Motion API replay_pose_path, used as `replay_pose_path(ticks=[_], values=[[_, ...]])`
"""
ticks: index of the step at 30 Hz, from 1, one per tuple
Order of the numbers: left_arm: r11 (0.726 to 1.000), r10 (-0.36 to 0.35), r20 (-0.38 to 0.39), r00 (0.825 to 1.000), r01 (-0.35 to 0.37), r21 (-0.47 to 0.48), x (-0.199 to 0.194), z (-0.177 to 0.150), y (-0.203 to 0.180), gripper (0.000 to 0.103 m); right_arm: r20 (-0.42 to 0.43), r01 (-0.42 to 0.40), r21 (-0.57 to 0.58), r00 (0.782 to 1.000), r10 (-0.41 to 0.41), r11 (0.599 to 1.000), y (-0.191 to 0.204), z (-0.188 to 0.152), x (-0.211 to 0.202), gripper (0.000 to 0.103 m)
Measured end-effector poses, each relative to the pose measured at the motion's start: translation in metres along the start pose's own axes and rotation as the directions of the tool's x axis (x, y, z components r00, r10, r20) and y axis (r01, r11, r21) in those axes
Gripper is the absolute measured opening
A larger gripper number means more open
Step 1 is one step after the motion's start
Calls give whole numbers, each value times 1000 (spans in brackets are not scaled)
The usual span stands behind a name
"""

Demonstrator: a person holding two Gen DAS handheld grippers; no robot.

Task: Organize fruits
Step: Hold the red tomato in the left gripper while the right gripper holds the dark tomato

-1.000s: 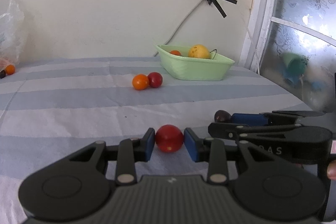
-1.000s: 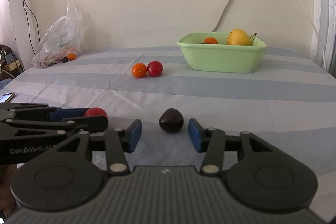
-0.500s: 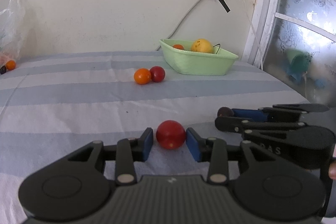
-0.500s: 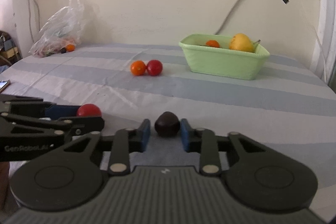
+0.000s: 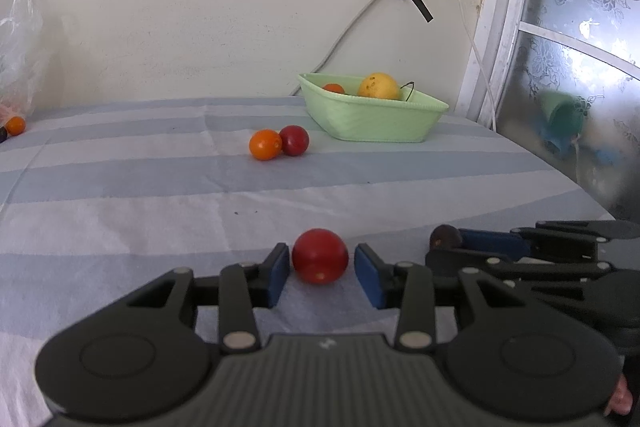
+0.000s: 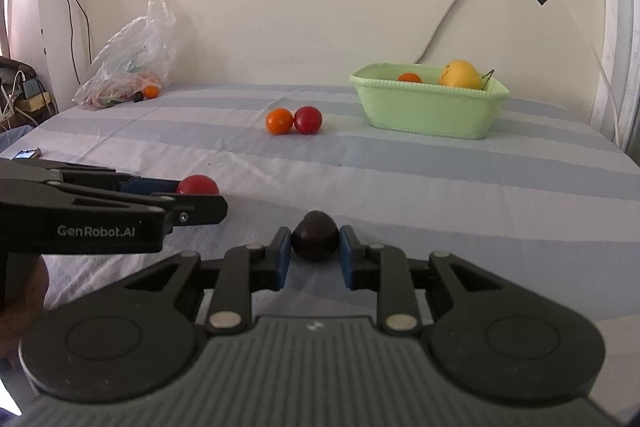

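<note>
A red round fruit (image 5: 320, 255) lies on the striped cloth between the blue pads of my left gripper (image 5: 321, 273), with small gaps on both sides. A dark purple fruit (image 6: 314, 241) sits between the pads of my right gripper (image 6: 313, 254), which touch it on both sides. The red fruit also shows in the right wrist view (image 6: 197, 184). A light green basket (image 5: 372, 117) holds a yellow fruit (image 5: 378, 87) and an orange one (image 5: 334, 88) at the back right.
An orange fruit (image 5: 265, 144) and a red fruit (image 5: 294, 140) lie together mid-table. A plastic bag (image 6: 132, 57) with fruits sits at the back left by the wall. A phone (image 6: 26, 153) lies at the left edge. A window frame (image 5: 490, 27) stands right.
My right gripper has closed from wide open onto the dark fruit. My left gripper stays around the red fruit with its pads slightly apart. Both views have tilted a little.
</note>
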State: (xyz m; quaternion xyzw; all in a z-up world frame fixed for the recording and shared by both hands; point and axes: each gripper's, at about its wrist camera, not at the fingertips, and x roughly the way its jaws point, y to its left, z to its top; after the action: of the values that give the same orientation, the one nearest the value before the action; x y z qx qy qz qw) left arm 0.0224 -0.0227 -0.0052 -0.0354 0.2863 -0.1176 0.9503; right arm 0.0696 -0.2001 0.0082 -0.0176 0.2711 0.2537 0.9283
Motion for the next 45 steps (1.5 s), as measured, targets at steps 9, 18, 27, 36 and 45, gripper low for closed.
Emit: replay_pose_path(ticks=[9,18,27,36,45], values=[[1000,4,1,1000,-4,5,0,0,-1,38,3,7,-5,1000,-7,1000,0,0,1,30],[1000,3,1,1000,-3,4,0,0,-1,39,3,4,1,1000,-4,1000,0,0,2,30],[1000,2,0,1000,-2,3,0,0,-1,39,4,5,1,1000,-5,1000,1,-1,2,30],[1000,1,1,1000,-1,2,0,0,0,39,5,5,2,1000,-5,1000,1,0,2,30],[1000,0,1,1000,0,1,0,0,0,39,6,5,1,1000,-5,1000,0,-1,2,30]])
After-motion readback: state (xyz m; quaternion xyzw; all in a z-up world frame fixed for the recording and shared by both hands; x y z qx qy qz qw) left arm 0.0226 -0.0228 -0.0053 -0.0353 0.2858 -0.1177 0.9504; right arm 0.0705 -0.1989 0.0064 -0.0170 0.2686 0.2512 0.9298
